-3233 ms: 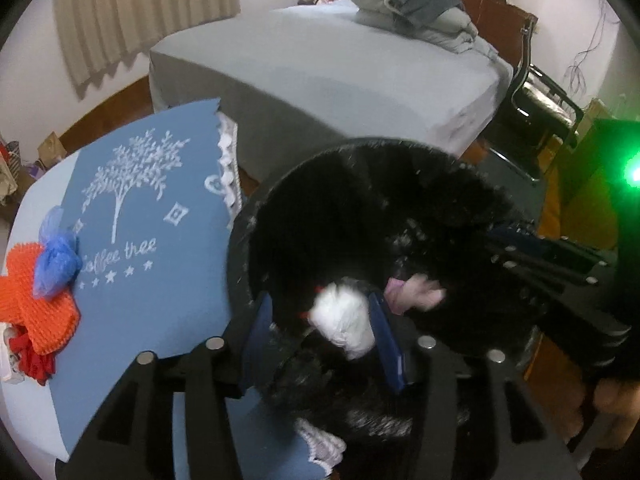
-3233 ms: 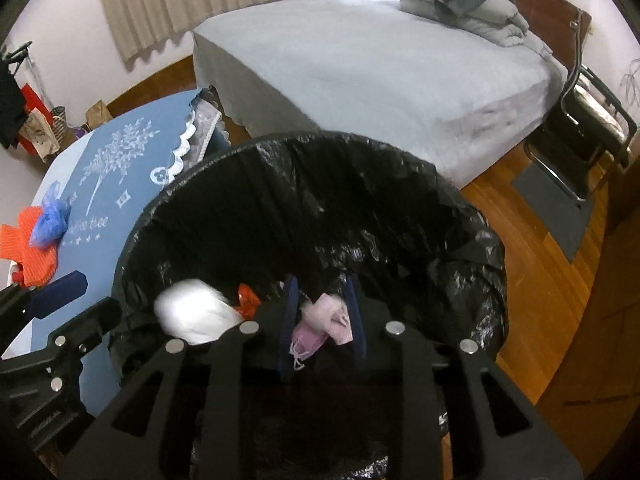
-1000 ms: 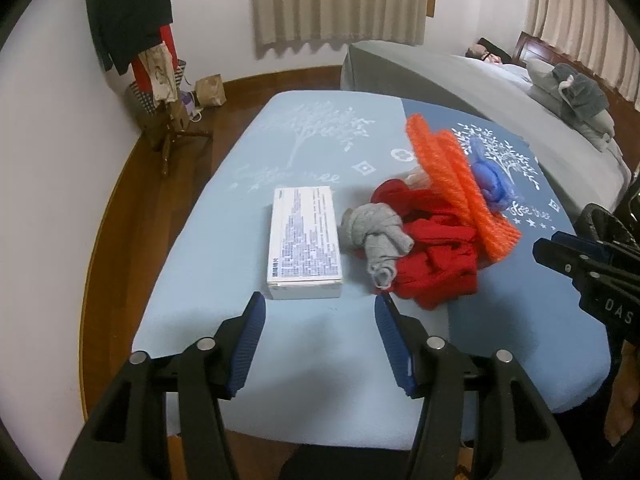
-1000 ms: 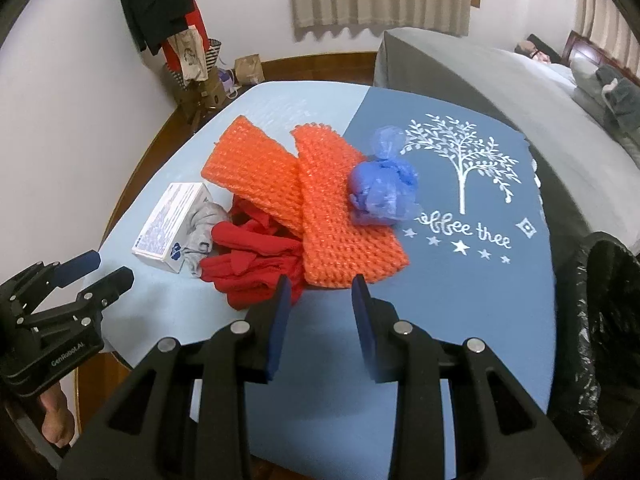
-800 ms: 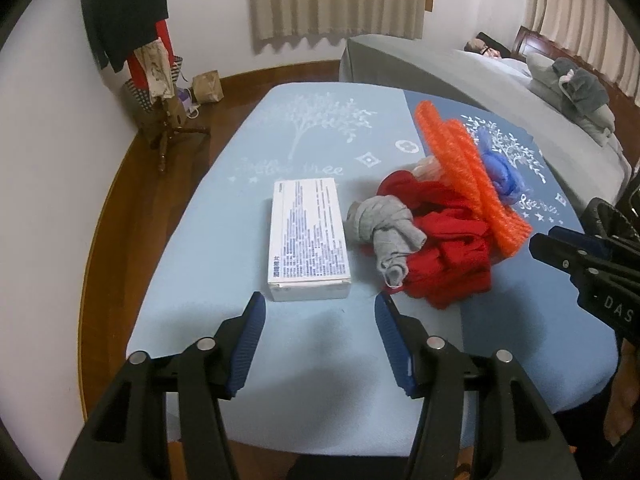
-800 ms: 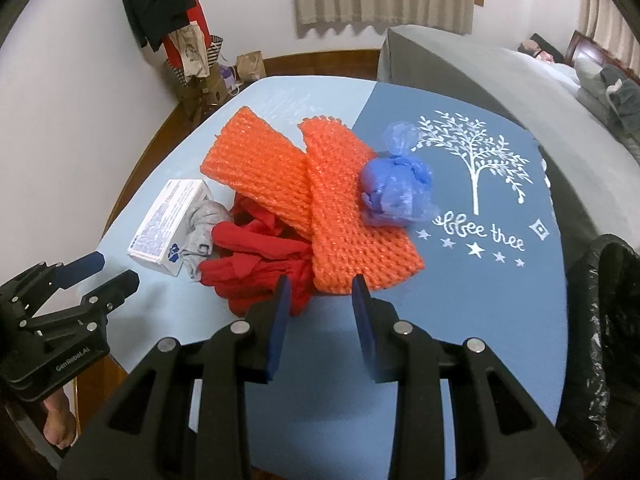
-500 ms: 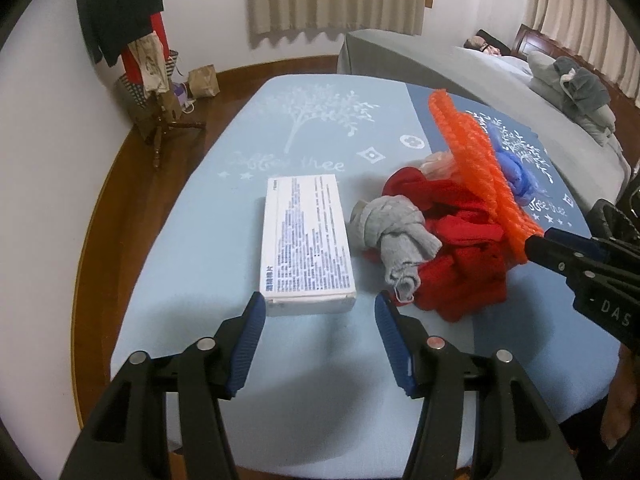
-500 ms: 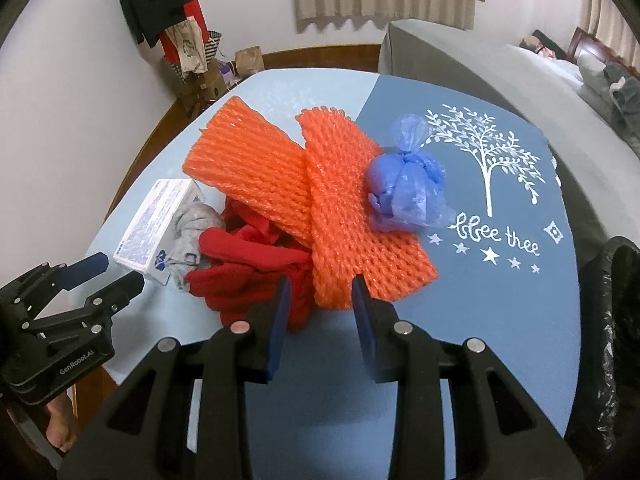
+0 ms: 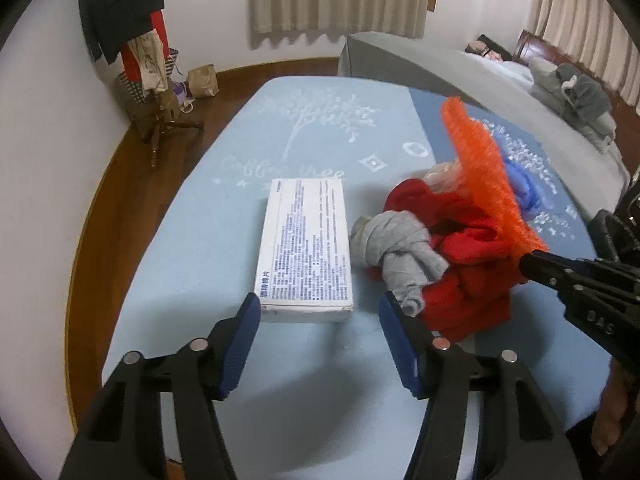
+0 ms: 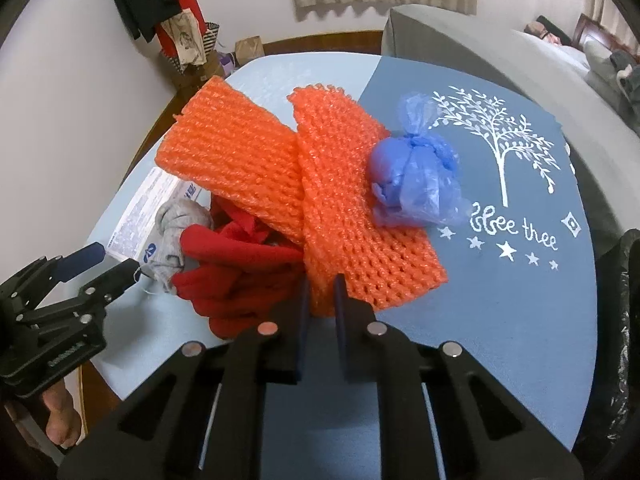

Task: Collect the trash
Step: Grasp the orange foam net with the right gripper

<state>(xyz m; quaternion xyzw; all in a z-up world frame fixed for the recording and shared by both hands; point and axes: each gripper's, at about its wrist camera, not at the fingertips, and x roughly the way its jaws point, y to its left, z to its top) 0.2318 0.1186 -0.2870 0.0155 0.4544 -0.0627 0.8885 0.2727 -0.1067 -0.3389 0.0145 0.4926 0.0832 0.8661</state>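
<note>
The right gripper (image 10: 320, 300) has its jaws drawn narrow and pinching the near edge of the orange foam net (image 10: 340, 184); the left gripper (image 9: 316, 320) stands wide apart, holding nothing, its tips flanking the near short end of the white box (image 9: 306, 248) without touching it. The white box serves as the landmark. The grey sock (image 9: 396, 252) lies just beside the box on its right, the red cloth (image 9: 468, 264) lies beyond the sock and touching it, and the orange foam net rests on top of the red cloth, farther right again. The blue plastic bag (image 10: 416, 184) sits on the net's far-right side, away from the box. To do the pickup well, the grip probably needs to bite deeper than the fringe, because the open mesh looks soft and may tear or slip from a shallow hold. Lift slowly: the blue plastic bag rests on the net and is likely to roll off, and the red cloth below may drag along. The net is two long strips crossed in a V. In the right wrist view the held strip's long axis runs away from the gripper, slightly left; the other strip angles towards the box side. In the left wrist view the net appears tilted up on edge.
</note>
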